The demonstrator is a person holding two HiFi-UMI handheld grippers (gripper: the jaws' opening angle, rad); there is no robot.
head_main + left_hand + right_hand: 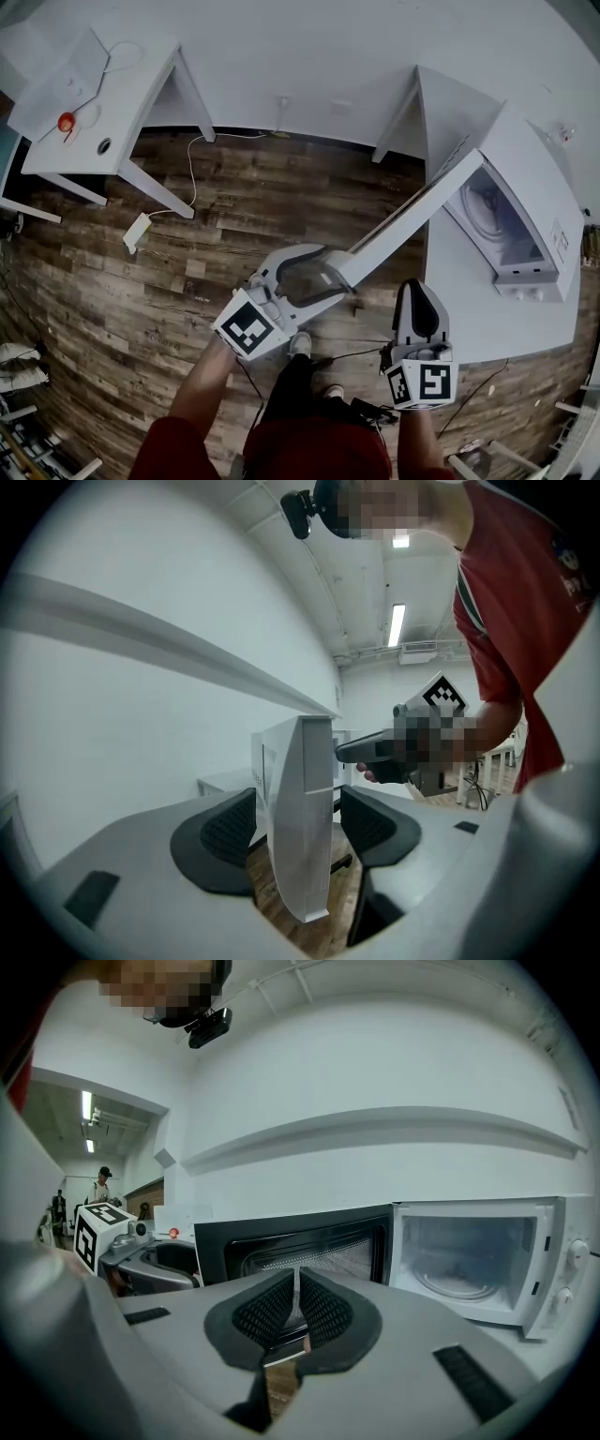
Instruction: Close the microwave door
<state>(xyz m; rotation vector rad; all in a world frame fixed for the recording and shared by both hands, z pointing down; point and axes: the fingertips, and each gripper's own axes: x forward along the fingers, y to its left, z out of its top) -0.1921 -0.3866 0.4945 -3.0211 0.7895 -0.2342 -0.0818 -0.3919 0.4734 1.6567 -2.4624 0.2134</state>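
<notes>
In the head view, the microwave [525, 202] sits on the white table [469, 319] at about 3 o'clock, its cavity facing up in the frame. Its door [403, 220] stands wide open, a long slab running from the hinge at 2 o'clock out toward 8 o'clock over the wood floor. My left gripper [314, 272] meets the door's free end just below centre, and my right gripper [419, 309] hangs at 5 o'clock, clear of the door. In the left gripper view, the door's free edge stands upright between the two pads [230, 832], which are spread wide with a gap on either side, so nothing is clamped. In the right gripper view, that gripper's fingers [323, 1312] are drawn together on nothing. Beyond them the door's dark inner face fills 10 to 12 o'clock and the open cavity lies at 3 o'clock. I judge the door stiff and light on its hinge, needing only a modest push, but its window could crack if it is slammed. Its smooth faces look slippery to pinch. I'd work at the free edge, farthest from the hinge, pressing on the flat outer face. A hard shove might slide the whole oven across the table.
</notes>
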